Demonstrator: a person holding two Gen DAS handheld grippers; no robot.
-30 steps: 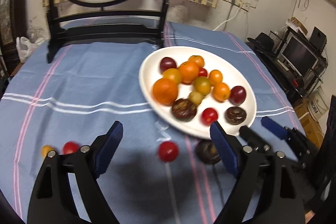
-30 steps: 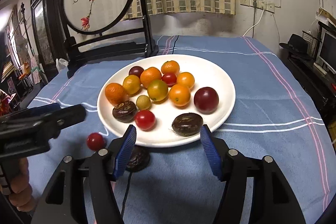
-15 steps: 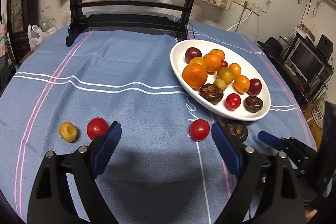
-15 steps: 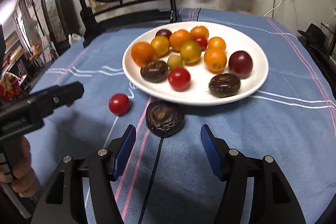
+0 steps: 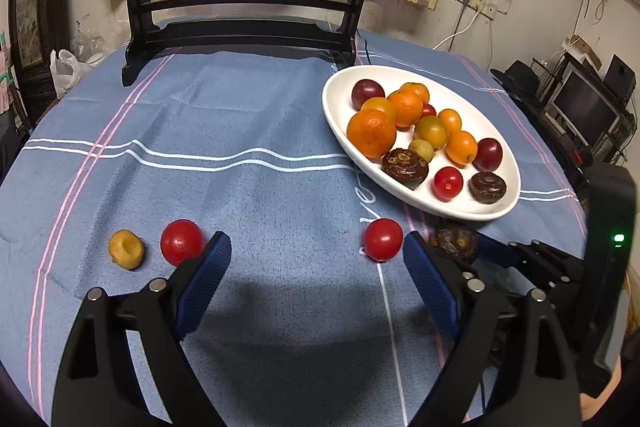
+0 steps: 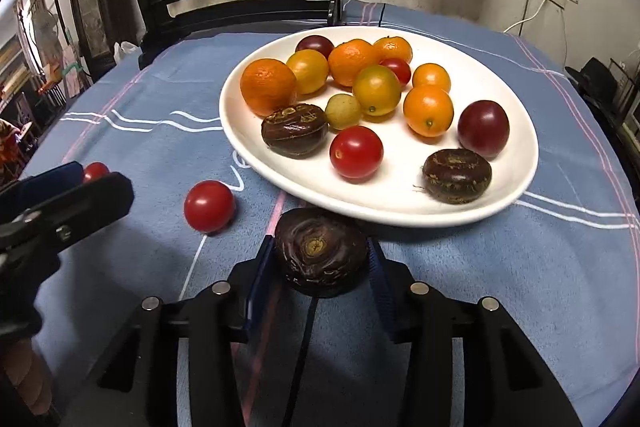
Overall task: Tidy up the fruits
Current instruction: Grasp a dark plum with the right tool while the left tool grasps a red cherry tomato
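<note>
Right tool: the black two-finger right tool with blue pads (image 6: 322, 259) is closed to a narrow gap around a dark brown, wrinkled round fruit (image 6: 321, 251); both pads sit against the fruit's sides.
Held fruit: it is at the near edge of the white oval plate (image 6: 516, 131), just in front of the rim, low over the blue striped cloth on the worktop (image 6: 500, 267). Whether it rests on the cloth cannot be told. In the left wrist view it shows as a dark lump (image 5: 456, 241) below the plate (image 5: 340, 115).
Left tool: the black left tool with blue ribbed pads (image 5: 316, 281) is spread wide and holds nothing, low over the cloth (image 5: 240, 115).
Loose fruits: one small red tomato (image 5: 382, 239) lies on the cloth just inside the left tool's right-hand pad, near the plate rim; it also shows in the right wrist view (image 6: 209, 205). A second red tomato (image 5: 182, 242) lies just outside the other pad, with a small yellow dimpled fruit (image 5: 126, 249) just beside it.
Plate contents: oranges, yellow-orange tomatoes, a red tomato (image 6: 356, 153), two purple-red round fruits, a pale green one and two dark brown wrinkled fruits, one of them (image 6: 457, 175) near the front rim.
Background: a black wooden stand with a round painted screen (image 5: 248, 27) stands at the far side of the worktop.
</note>
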